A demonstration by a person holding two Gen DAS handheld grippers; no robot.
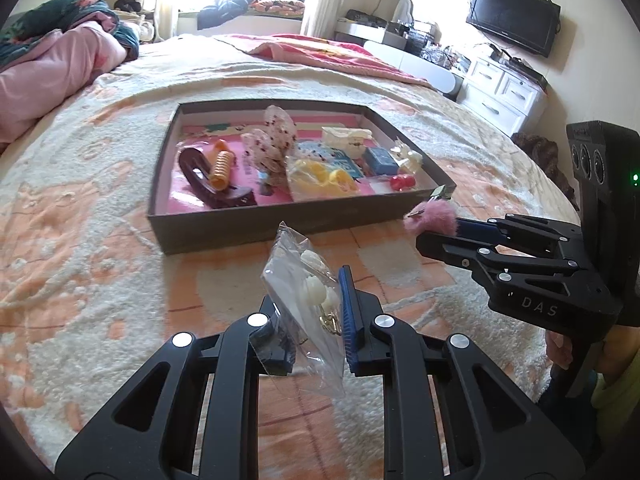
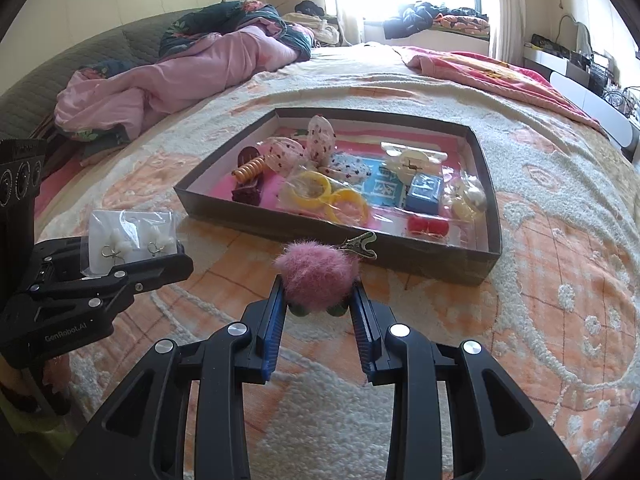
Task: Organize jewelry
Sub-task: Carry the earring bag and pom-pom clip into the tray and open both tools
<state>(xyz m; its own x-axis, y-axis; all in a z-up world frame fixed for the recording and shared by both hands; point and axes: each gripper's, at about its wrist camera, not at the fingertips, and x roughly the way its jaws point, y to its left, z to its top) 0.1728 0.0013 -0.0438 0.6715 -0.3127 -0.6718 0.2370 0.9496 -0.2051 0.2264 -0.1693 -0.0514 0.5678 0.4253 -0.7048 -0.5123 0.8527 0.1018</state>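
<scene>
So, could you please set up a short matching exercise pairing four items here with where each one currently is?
Items:
1. pink pompom clip
2. bagged white earrings
3. yellow rings
4. pink quilt

Places:
A. inside the box
B. in the left gripper
C. bunched at the far side of the bed
D. in the right gripper

Pairs: 1-D, 2-B, 3-A, 4-C
</scene>
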